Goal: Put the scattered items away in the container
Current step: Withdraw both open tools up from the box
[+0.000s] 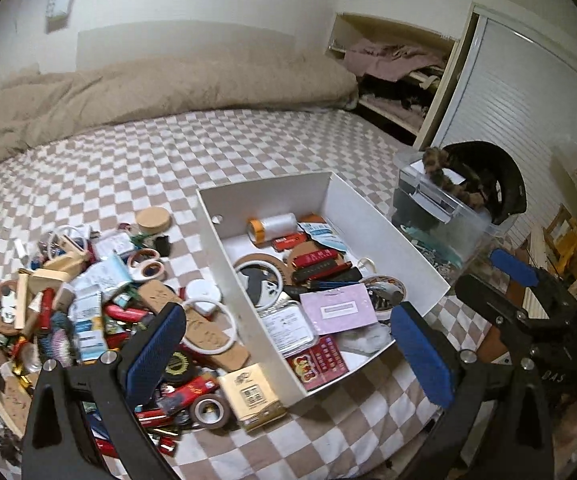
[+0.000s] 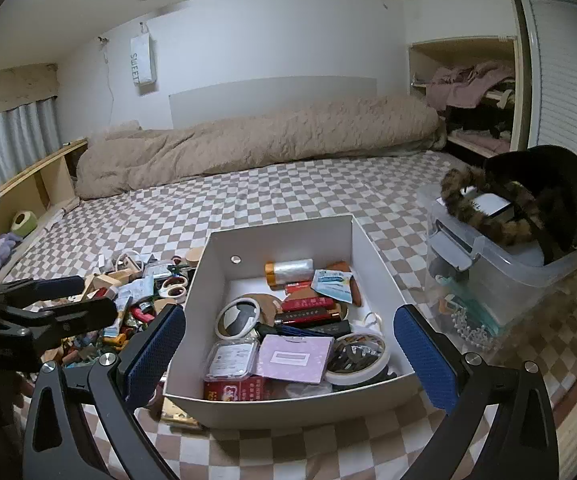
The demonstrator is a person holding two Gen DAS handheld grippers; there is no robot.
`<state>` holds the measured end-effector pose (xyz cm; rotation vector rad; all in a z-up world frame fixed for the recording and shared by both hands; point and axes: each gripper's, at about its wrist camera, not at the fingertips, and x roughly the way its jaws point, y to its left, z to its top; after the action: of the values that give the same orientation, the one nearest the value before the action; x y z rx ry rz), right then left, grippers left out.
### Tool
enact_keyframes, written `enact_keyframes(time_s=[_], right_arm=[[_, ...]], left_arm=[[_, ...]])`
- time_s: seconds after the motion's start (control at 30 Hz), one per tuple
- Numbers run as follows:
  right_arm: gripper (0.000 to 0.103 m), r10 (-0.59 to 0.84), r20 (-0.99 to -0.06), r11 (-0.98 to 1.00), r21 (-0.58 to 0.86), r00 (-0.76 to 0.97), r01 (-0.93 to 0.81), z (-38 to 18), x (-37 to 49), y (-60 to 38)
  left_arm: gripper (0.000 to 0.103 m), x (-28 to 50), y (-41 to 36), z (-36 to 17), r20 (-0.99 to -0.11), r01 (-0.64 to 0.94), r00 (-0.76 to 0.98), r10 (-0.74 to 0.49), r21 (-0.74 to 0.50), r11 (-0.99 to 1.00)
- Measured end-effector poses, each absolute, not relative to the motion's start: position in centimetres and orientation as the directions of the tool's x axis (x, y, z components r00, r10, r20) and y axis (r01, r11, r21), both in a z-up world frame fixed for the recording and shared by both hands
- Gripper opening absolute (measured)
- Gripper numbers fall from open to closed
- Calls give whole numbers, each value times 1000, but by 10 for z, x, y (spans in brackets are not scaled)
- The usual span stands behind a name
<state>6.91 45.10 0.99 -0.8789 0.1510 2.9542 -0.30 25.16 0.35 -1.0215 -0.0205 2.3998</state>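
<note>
White box (image 2: pixel 288 236) part-filled | left claw (image 1: pixel 288 344) spread | right claw (image 2: pixel 290 354) spread

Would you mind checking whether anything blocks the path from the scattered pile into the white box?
Only the white box's own left wall stands between it and the pile; items must clear it. Its top is open.

Black tongs (image 1: pixel 288 344), blue textured pads (image 1: pixel 156 352)
</note>
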Motion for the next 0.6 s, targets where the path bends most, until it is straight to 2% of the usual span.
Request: enact_keyframes(time_s=[0.3,0.6], right_arm=[[103,43,-480,-995,58,-876,-81,18,92,433],[103,72,-433,-995,26,-899,-92,21,111,419]], left_arm=[[103,27,224,17,-587,-459,-675,448,-143,-877],[103,46,200,25,-534,-455,-716,450,-133,-881]])
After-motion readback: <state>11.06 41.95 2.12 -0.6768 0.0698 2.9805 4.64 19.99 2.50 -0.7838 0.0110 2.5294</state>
